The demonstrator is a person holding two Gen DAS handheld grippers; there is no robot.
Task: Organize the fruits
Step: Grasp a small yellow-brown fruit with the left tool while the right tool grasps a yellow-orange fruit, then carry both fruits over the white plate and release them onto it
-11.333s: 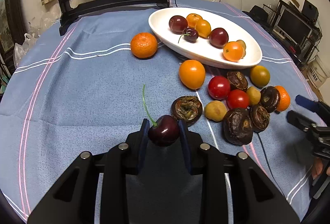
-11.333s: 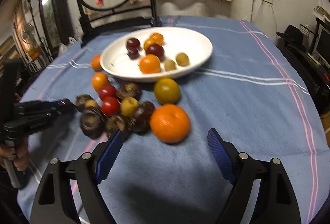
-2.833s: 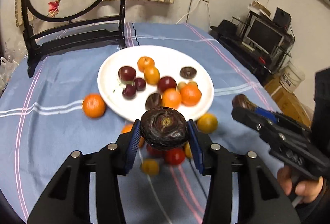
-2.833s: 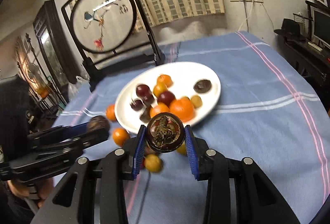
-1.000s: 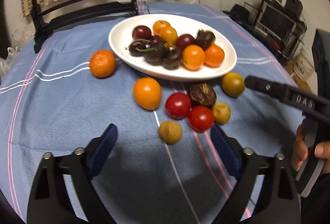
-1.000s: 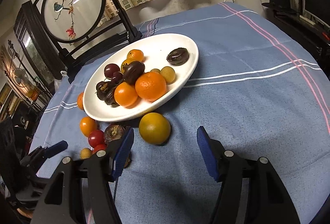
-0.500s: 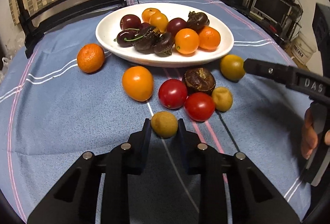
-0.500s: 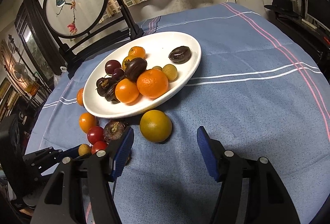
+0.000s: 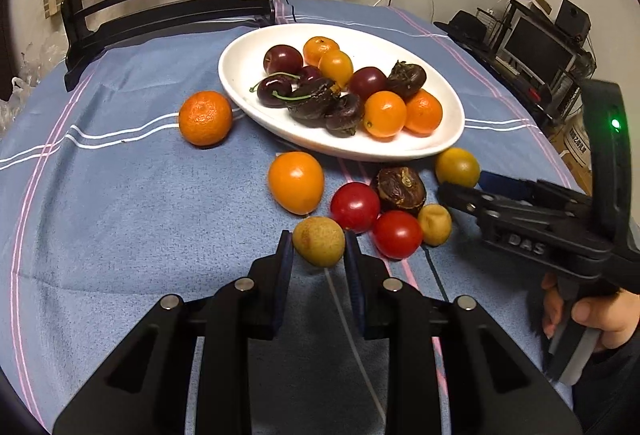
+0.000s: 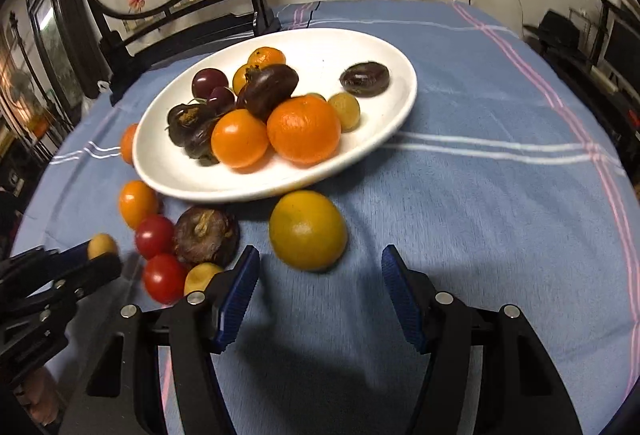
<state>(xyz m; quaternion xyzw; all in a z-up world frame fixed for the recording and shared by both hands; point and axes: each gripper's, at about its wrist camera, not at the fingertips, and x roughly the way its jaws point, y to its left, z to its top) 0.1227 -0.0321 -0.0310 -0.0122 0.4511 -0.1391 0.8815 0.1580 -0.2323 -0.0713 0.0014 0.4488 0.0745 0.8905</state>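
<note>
Two tongs: left clamps yellow fruit; right gapes, empty.

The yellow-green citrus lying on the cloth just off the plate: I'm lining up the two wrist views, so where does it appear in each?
Left wrist view: the yellow-green citrus lies right of centre, beside the white plate's near right rim.
Right wrist view: it lies at centre, just ahead of the open right gripper.
Shared landmark: the dark brown wrinkled fruit just left of it.

yellow-orange fruit before parted fingers
</note>
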